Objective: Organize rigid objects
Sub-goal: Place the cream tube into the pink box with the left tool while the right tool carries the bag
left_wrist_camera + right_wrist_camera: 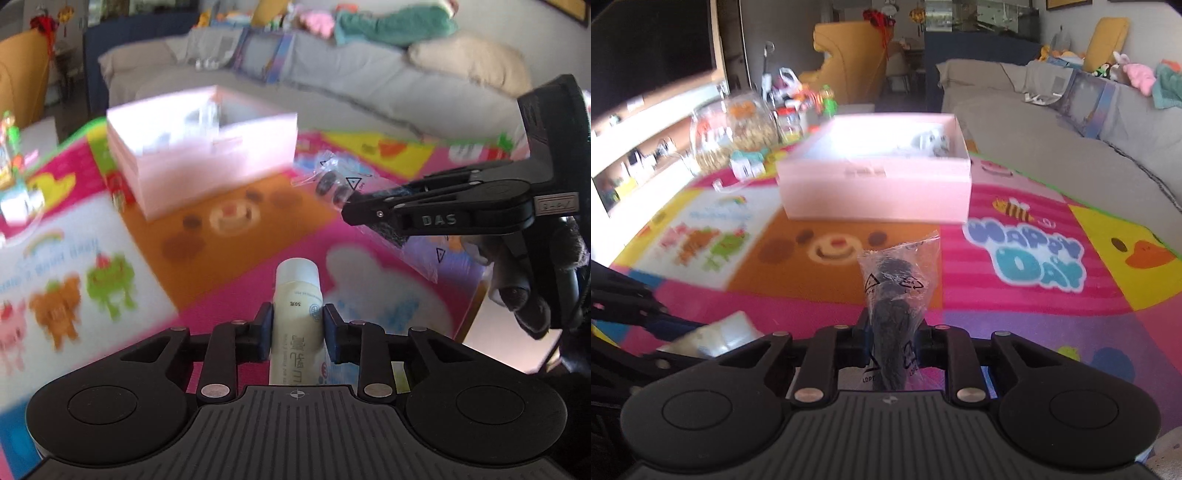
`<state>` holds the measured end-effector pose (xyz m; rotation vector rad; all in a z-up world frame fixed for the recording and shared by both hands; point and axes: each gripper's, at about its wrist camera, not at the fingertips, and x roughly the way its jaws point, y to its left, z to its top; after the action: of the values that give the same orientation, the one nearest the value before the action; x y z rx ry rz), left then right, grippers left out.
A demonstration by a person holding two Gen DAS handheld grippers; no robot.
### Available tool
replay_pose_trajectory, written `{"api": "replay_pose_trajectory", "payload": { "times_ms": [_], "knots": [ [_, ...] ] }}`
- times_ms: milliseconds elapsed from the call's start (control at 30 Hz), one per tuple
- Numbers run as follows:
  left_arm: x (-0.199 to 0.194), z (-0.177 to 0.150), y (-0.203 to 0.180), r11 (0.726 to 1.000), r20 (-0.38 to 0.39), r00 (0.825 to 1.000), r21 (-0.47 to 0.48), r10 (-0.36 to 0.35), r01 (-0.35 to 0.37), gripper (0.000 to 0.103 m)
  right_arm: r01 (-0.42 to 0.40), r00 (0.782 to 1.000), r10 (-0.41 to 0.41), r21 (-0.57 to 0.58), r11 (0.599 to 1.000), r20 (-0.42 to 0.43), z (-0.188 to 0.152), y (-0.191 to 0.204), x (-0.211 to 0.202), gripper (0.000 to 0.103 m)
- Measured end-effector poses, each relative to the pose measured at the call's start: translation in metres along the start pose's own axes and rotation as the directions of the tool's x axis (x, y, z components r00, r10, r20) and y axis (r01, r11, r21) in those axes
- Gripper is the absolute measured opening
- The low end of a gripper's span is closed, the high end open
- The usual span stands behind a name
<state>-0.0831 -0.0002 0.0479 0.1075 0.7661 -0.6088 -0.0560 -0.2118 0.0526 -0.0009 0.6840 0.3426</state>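
My left gripper (297, 325) is shut on a white tube (298, 295) with printed text, held above the colourful play mat. My right gripper (891, 334) is shut on a clear plastic bag holding black parts (897, 291). In the left wrist view the right gripper (354, 210) reaches in from the right with the bag (334, 181) sticking out of its tips. An open pink box (207, 162) stands on the mat ahead of both grippers; it also shows in the right wrist view (879, 188) with a few small items inside. The tube also shows in the right wrist view (716, 338) at lower left.
The play mat (1034, 295) covers the table. A glass jar (735, 129), small bottles and toys (809, 103) stand at the far left of the mat. A grey sofa (1071, 122) runs along the right side behind the table.
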Motion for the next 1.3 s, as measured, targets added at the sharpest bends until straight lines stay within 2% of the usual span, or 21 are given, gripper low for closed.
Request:
{"api": "replay_pose_trajectory", "payload": {
  "times_ms": [133, 233, 300, 433, 467, 533, 567, 600, 667, 800, 933, 1067, 1167, 1300],
  "knots": [
    [-0.018, 0.042, 0.014, 1.0, 0.135, 0.991, 0.002, 0.02, -0.02, 0.032, -0.029, 0.989, 0.025, 0.026, 0.999, 0.144, 0.043, -0.004, -0.027, 0.02],
    [-0.025, 0.088, 0.032, 0.999, 0.252, 0.966, 0.002, 0.05, -0.052, 0.032, 0.016, 0.97, -0.017, 0.006, 1.0, 0.241, 0.082, -0.002, -0.029, 0.02],
    [-0.022, 0.121, 0.049, 0.997, 0.309, 0.948, -0.021, 0.075, -0.073, 0.032, 0.021, 0.962, -0.023, 0.011, 1.0, 0.272, 0.11, -0.004, -0.02, 0.02],
    [0.0, 0.182, 0.086, 0.993, 0.364, 0.927, -0.102, 0.092, -0.059, 0.032, -0.025, 0.96, 0.013, 0.039, 0.999, 0.28, 0.167, -0.013, 0.01, 0.02],
    [0.009, 0.193, 0.093, 0.993, 0.365, 0.927, -0.109, 0.089, -0.052, 0.032, -0.034, 0.962, 0.02, 0.043, 0.998, 0.273, 0.178, -0.016, 0.019, 0.02],
    [0.03, 0.209, 0.106, 0.99, 0.321, 0.945, -0.138, 0.068, -0.025, 0.032, -0.05, 0.968, 0.036, 0.051, 0.997, 0.249, 0.195, -0.021, 0.038, 0.022],
    [0.04, 0.212, 0.114, 0.986, 0.295, 0.953, -0.168, 0.066, -0.016, 0.032, -0.044, 0.973, 0.029, 0.059, 0.997, 0.23, 0.199, -0.023, 0.046, 0.027],
    [0.048, 0.213, 0.12, 0.982, 0.273, 0.96, -0.19, 0.065, -0.013, 0.032, -0.029, 0.977, 0.015, 0.062, 0.998, 0.215, 0.201, -0.024, 0.052, 0.032],
    [0.054, 0.206, 0.133, 0.977, 0.271, 0.959, -0.21, 0.079, -0.021, 0.032, 0.017, 0.976, -0.025, 0.042, 0.999, 0.217, 0.196, -0.02, 0.059, 0.043],
    [0.047, 0.178, 0.165, 0.958, 0.274, 0.953, -0.283, 0.128, -0.048, 0.032, 0.097, 0.975, -0.098, 0.016, 0.995, 0.2, 0.168, -0.014, 0.068, 0.049],
    [0.033, 0.137, 0.2, 0.925, 0.236, 0.948, -0.361, 0.212, -0.117, 0.032, 0.076, 0.986, -0.077, 0.011, 0.997, 0.145, 0.126, -0.015, 0.072, 0.049],
    [0.047, 0.104, 0.222, 0.903, 0.124, 0.97, -0.405, 0.207, -0.141, 0.032, 0.01, 0.995, -0.013, 0.03, 1.0, 0.102, 0.09, -0.014, 0.063, 0.049],
    [0.062, 0.091, 0.223, 0.912, 0.08, 0.98, -0.387, 0.181, -0.136, 0.031, 0.003, 0.995, -0.004, 0.012, 1.0, 0.098, 0.074, -0.005, 0.054, 0.049],
    [0.076, 0.094, 0.216, 0.918, 0.104, 0.977, -0.373, 0.188, -0.137, 0.031, 0.016, 0.998, -0.013, -0.043, 0.999, 0.065, 0.064, 0.012, 0.05, 0.054]
  ]
}}
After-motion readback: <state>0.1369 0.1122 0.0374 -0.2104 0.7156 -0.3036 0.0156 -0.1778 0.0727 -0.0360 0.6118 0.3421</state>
